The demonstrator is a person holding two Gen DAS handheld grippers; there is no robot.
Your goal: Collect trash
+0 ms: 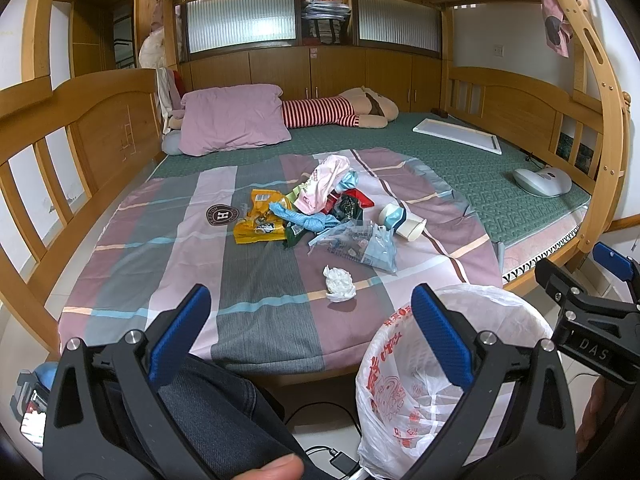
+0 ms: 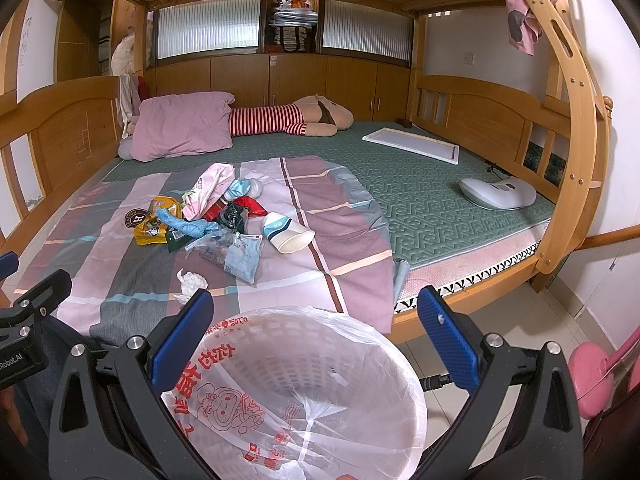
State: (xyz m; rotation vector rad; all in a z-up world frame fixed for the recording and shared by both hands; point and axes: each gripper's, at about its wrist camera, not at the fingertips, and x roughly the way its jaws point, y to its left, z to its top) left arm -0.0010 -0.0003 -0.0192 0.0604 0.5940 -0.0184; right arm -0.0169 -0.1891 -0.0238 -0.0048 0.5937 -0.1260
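A pile of trash lies on the checked sheet [image 1: 168, 240] of the bed: a yellow snack bag [image 1: 258, 222], a blue wrapper [image 1: 304, 220], a pink bag [image 1: 326, 182], a clear plastic bag [image 1: 360, 246], a paper cup [image 1: 402, 222] on its side and a crumpled white tissue [image 1: 339, 283] nearest me. A white bin lined with a printed plastic bag [image 2: 304, 388] stands on the floor at the bed's foot. My left gripper [image 1: 310, 332] is open and empty over the bed's near edge. My right gripper [image 2: 316, 336] is open and empty above the bin.
A pink pillow [image 1: 232, 118] and a striped plush toy [image 1: 340, 110] lie at the far end. A white board [image 1: 460, 134] and a grey device [image 1: 542, 182] lie on the green mattress at right. Wooden bed rails and a ladder [image 2: 576, 128] frame the bed. Cables lie on the floor.
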